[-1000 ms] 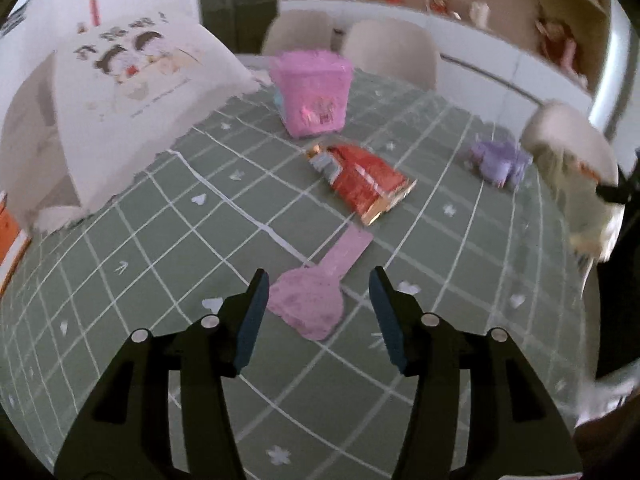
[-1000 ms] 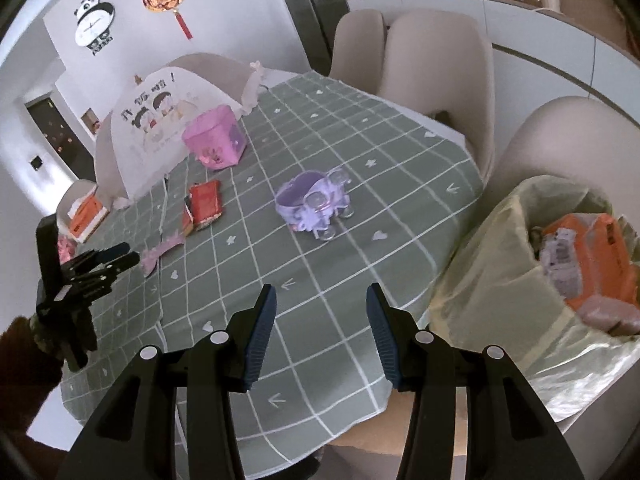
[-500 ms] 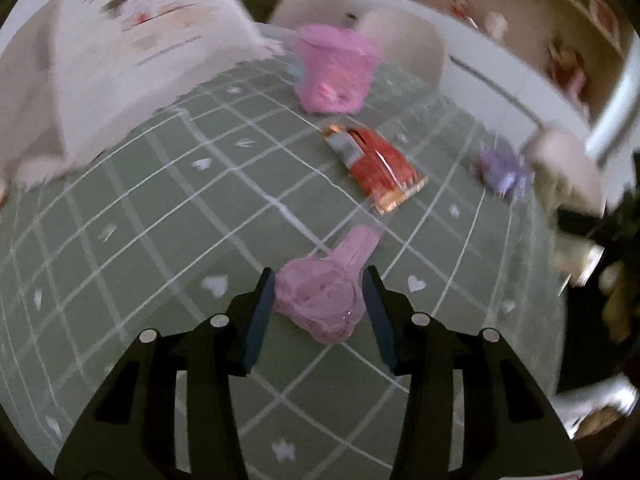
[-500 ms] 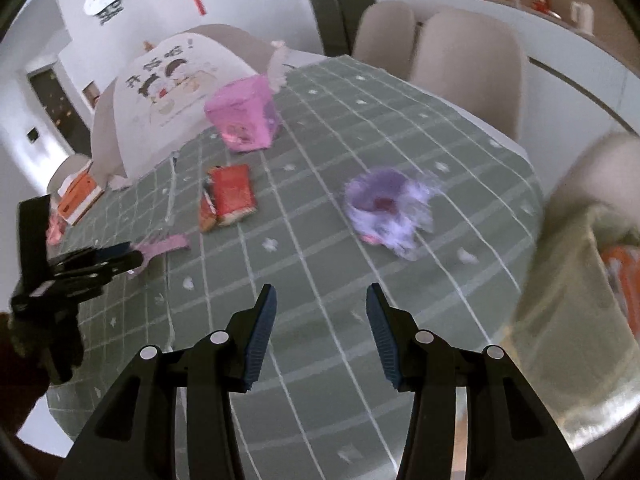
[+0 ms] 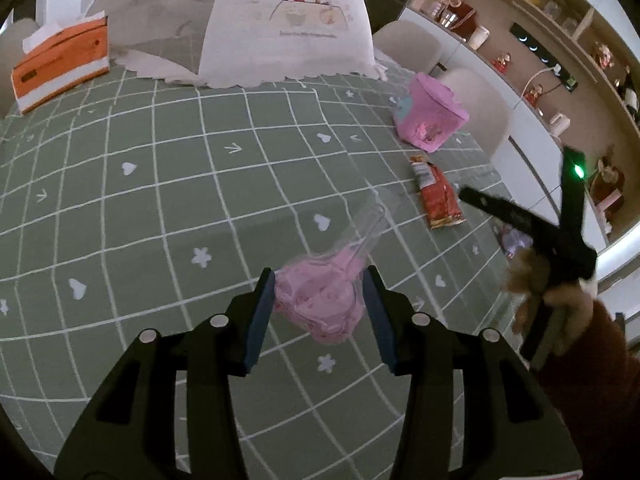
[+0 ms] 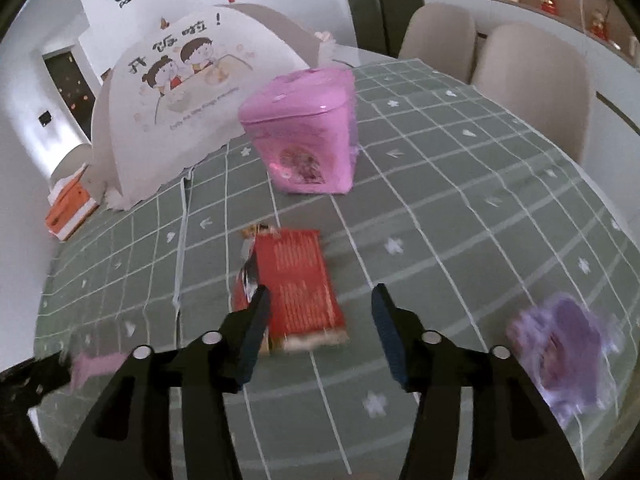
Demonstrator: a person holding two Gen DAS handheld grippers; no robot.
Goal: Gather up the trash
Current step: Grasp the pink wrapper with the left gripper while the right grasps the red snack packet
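A crumpled pink plastic wrapper (image 5: pixel 320 308) sits between my left gripper's pads, and my left gripper (image 5: pixel 320 314) is shut on it just above the green checked tablecloth (image 5: pixel 160 208). In the right wrist view that gripper (image 6: pixel 40 376) and the wrapper (image 6: pixel 96 364) show blurred at the lower left. My right gripper (image 6: pixel 318 320) hangs over a red snack packet (image 6: pixel 300 288) lying flat; its jaws are opening and the pads do not press on the packet. From the left wrist view, the right gripper (image 5: pixel 472 198) is beside the same packet (image 5: pixel 438 196), held by a hand.
A pink lidded box (image 6: pixel 304 136) stands behind the packet. A crumpled purple plastic tray (image 6: pixel 560 352) lies to the right. A white dome food cover (image 5: pixel 280 20) and an orange tissue box (image 5: pixel 60 64) stand at the table's far side. Beige chairs (image 6: pixel 532 72) ring the table.
My left gripper narrowed onto the pink wrapper and rolled. My right gripper swept from beside the trash bag across the table to the red packet, and its jaws widened.
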